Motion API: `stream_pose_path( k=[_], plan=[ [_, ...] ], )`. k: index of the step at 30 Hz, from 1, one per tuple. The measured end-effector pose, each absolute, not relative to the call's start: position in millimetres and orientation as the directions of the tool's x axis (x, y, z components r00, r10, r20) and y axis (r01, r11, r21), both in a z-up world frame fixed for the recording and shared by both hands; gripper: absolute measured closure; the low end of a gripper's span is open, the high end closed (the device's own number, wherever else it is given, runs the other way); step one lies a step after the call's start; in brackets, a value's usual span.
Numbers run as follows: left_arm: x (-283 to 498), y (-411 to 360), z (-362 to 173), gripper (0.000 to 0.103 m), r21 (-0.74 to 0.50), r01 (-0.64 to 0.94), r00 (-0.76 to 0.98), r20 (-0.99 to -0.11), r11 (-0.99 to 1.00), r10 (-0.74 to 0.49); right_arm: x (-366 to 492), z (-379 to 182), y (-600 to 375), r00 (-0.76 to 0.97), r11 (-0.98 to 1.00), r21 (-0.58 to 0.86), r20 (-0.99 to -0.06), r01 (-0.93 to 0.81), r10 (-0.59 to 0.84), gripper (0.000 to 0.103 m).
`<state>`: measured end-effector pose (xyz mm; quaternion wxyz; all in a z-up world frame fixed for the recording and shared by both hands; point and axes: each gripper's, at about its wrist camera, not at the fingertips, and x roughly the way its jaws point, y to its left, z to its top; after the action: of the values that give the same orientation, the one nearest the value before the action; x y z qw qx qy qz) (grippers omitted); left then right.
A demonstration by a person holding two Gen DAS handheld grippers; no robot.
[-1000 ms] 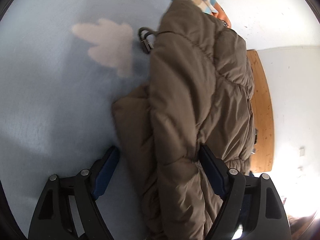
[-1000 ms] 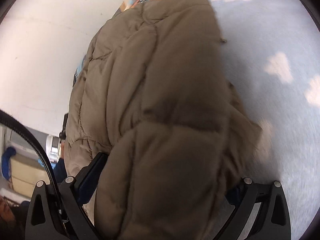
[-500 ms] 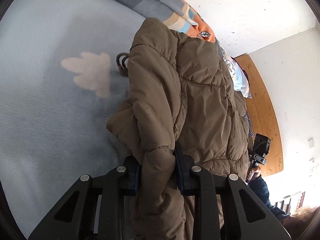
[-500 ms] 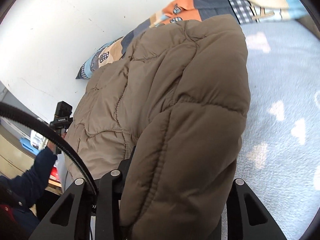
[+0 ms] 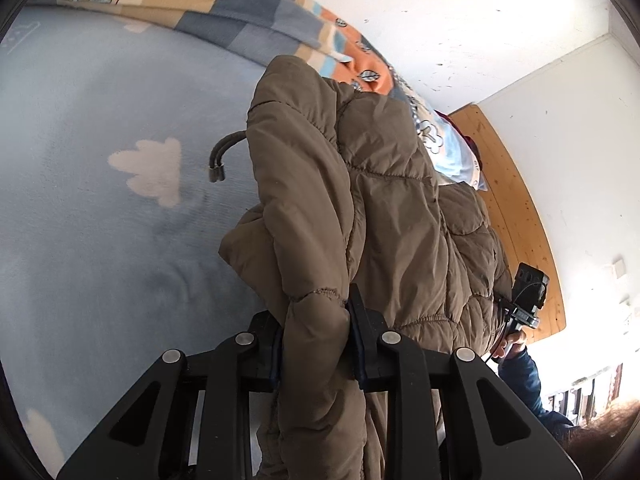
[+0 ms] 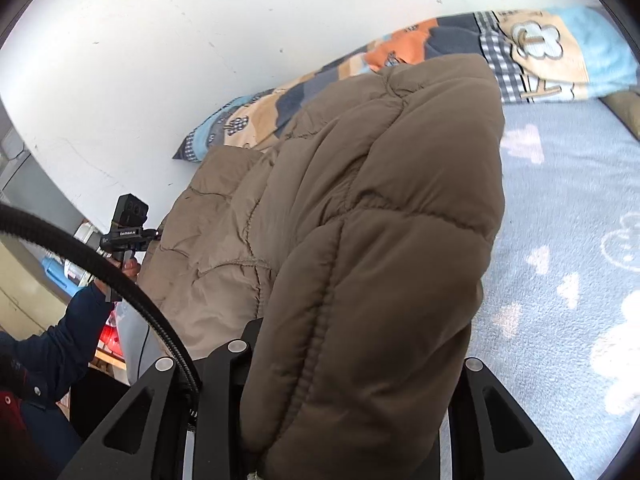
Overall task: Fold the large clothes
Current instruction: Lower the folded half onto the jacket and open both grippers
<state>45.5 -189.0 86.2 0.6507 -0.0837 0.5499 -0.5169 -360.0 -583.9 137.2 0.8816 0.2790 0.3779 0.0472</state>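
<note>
You're in a bedroom at home: a bed with a pale blue cloud-print blanket (image 5: 100,240), a patchwork cartoon quilt (image 6: 540,52) bunched along the white wall (image 6: 160,60), and a wooden headboard (image 5: 520,208).

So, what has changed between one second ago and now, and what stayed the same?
Both grippers have closed on the brown puffer jacket: the left gripper now pinches a narrow fold, and the right gripper's jaws are closing on a thick padded edge. The jacket has been lifted, so more wall and patterned bedding shows. The blue blanket and the hanger hook stayed in place.
</note>
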Motion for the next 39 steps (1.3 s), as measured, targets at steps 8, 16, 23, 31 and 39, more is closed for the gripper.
stream_pose_path(
  k=[8, 16, 23, 31, 39],
  plan=[
    [4, -163, 126, 0.078, -0.689, 0.582, -0.129, -0.602, 0.432, -0.788, -395, 185, -552, 0.734, 0.872, 0.482, -0.623, 0.088, 0.270, 0.067],
    [-56, -135, 136, 0.078, -0.691, 0.581, -0.126, -0.598, 0.430, -0.791, -450, 206, -523, 0.752, 0.868, 0.487, -0.608, 0.101, 0.254, 0.067],
    [-68, -138, 65, 0.078, -0.682, 0.504, -0.137, -0.669, 0.530, -0.730, -469, 161, -516, 0.707, 0.833, 0.519, -0.661, 0.190, 0.251, 0.067],
    [-52, -118, 24, 0.058, -0.740, 0.336, -0.123, -0.648, 0.583, -0.752, -469, 82, -545, 0.601, 0.698, 0.585, -0.751, 0.413, 0.274, 0.037],
    [-84, -31, 104, 0.050, -0.620, 0.330, 0.333, -0.628, 0.711, -0.703, -529, 127, -549, 0.590, 0.654, 0.474, -0.805, 0.590, 0.051, 0.030]
  ],
)
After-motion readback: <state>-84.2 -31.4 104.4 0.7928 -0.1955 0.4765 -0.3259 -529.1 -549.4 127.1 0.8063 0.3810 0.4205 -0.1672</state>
